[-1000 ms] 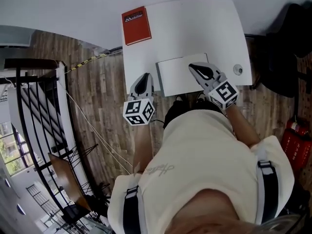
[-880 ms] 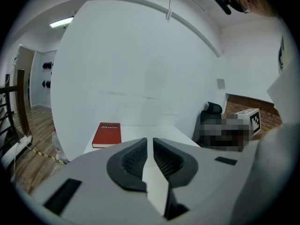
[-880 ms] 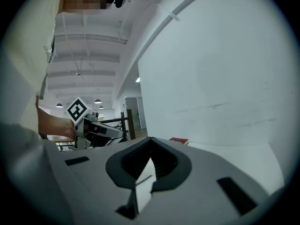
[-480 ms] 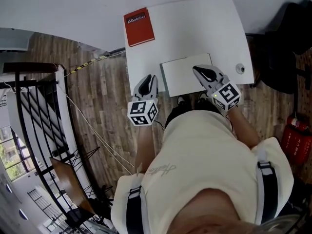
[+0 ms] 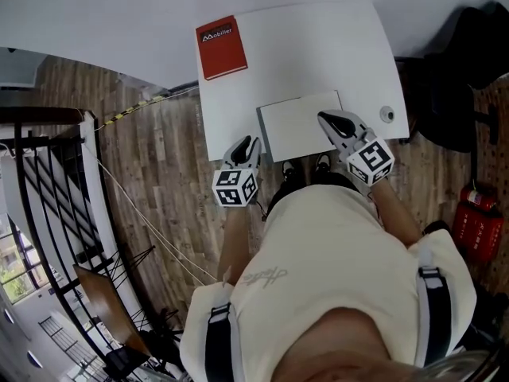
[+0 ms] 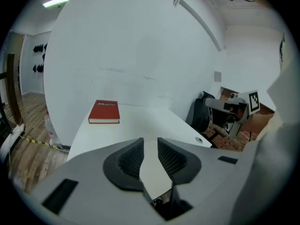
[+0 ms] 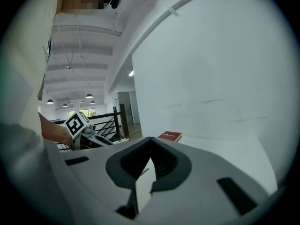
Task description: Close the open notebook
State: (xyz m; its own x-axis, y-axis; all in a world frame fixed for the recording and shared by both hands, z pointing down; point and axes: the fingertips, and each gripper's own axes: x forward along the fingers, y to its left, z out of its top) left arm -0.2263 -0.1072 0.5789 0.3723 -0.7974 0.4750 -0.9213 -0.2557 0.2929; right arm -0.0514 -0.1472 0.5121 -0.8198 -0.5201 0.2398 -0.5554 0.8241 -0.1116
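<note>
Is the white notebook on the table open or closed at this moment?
Closed: in the head view the notebook is one flat white rectangle, with no spread pages or middle fold showing.

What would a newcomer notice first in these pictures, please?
The red book at the white table's far left corner stands out first. Next comes the white notebook at the near edge, with the right tool over its right side; the left tool, jaws opening and empty, sits by the table's near left corner.
</note>
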